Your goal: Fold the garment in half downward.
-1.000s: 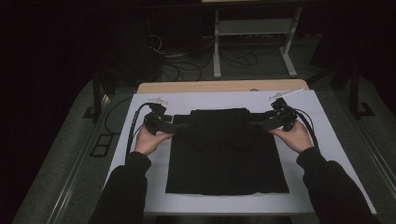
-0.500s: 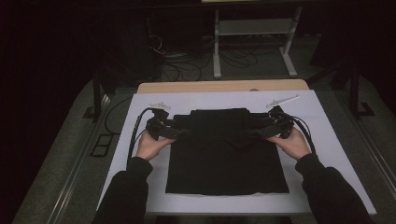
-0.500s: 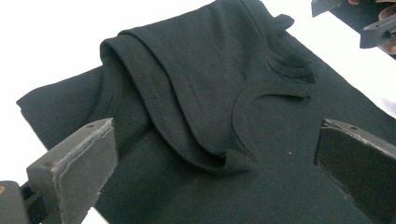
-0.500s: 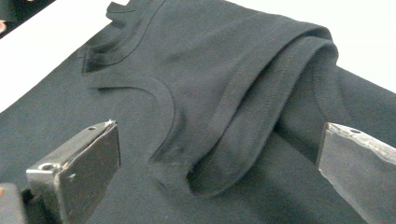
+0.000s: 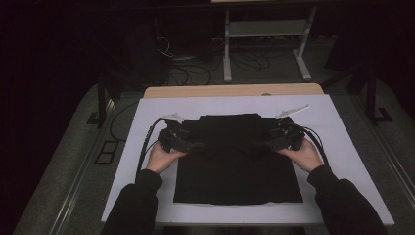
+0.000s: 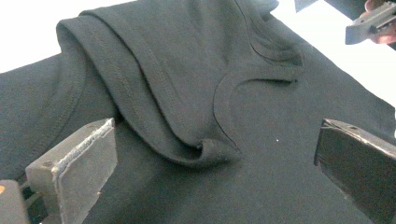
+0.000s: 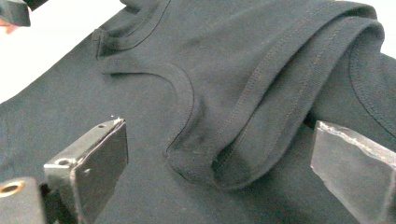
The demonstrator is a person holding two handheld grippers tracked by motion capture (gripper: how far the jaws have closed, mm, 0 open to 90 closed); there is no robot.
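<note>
A black T-shirt (image 5: pixel 237 166) lies flat on the white table cover (image 5: pixel 342 142), with both sleeves folded in over its body. My left gripper (image 5: pixel 198 145) is open at the shirt's left side. In the left gripper view it (image 6: pixel 219 175) straddles the folded sleeve's corner (image 6: pixel 205 151) without pinching it. My right gripper (image 5: pixel 260 145) is open at the shirt's right side. In the right gripper view it (image 7: pixel 219 170) spans the other folded sleeve (image 7: pixel 224 168), its jaws apart from the cloth. The neckline (image 6: pixel 275 51) lies farther off.
Bare white cover surrounds the shirt on all sides. A wooden table edge (image 5: pixel 235 90) runs behind the cover. Beyond it, a white metal stand (image 5: pixel 266 34) and loose cables (image 5: pixel 195 68) sit on the dark floor. Each gripper trails a black cable (image 5: pixel 147 142).
Both grippers have moved inward and toward the person. The sleeves that reached out to the grippers now lie folded over the shirt, so its top looks narrower.
</note>
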